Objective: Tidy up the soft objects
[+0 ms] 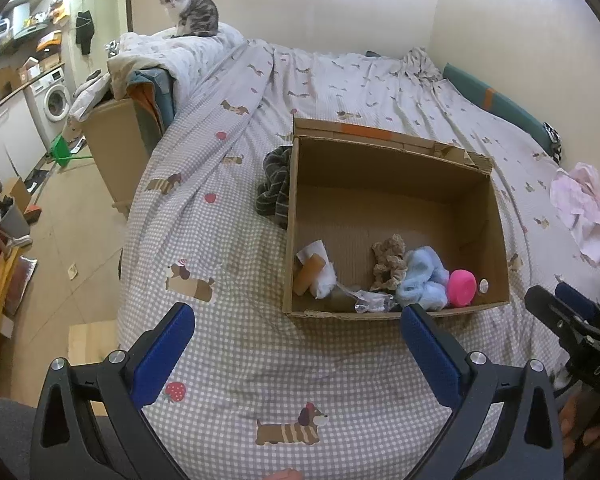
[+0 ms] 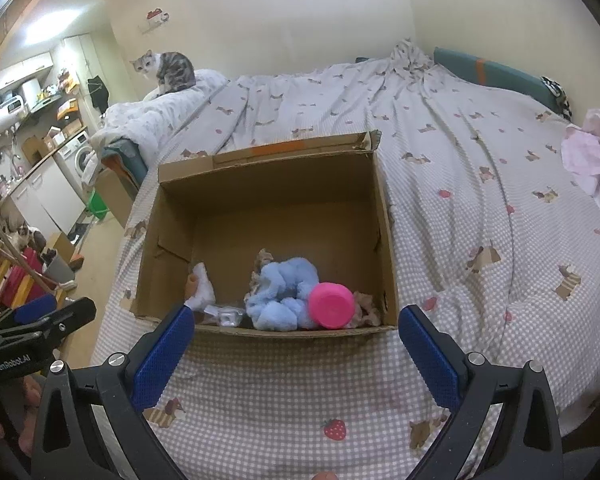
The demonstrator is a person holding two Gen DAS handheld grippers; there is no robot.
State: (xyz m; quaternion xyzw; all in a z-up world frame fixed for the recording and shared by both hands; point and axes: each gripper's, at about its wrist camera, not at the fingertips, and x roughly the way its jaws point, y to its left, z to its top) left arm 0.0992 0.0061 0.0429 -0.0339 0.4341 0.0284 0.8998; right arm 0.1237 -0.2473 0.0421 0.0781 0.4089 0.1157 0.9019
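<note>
- Far left, a cat (image 1: 190, 10) sits on a folded duvet at the far corner of the bed (image 1: 240, 360); it is well apart from the work.
- The left tool (image 1: 296, 344) hovers over the near part of the bed, its two blue pads spread wide, with nothing between them.
- A dark striped cloth (image 1: 276, 188) lies crumpled on the bed, touching the left outside wall of the cardboard box (image 1: 384, 184). It looks light and limp, so I think a pinch on a raised fold at the top is the best hold.
- Inside the box, along the near wall, lie a white cloth with a tan roll (image 1: 314, 270), a brown fuzzy piece (image 1: 388, 266), a light blue fluffy item (image 2: 280, 296) and a pink bowl (image 2: 332, 306). The blue one seems soft and easy to squeeze.
- The right tool (image 2: 296, 344) is just in front of the near wall of the box, also wide open and holding nothing.
- Far right, a pink garment (image 1: 584, 212) lies loose on the bed, well apart from the box. It is probably thin and floppy; it would hang down when lifted, so taking it at a bunched middle seems wiser than at an edge.
</note>
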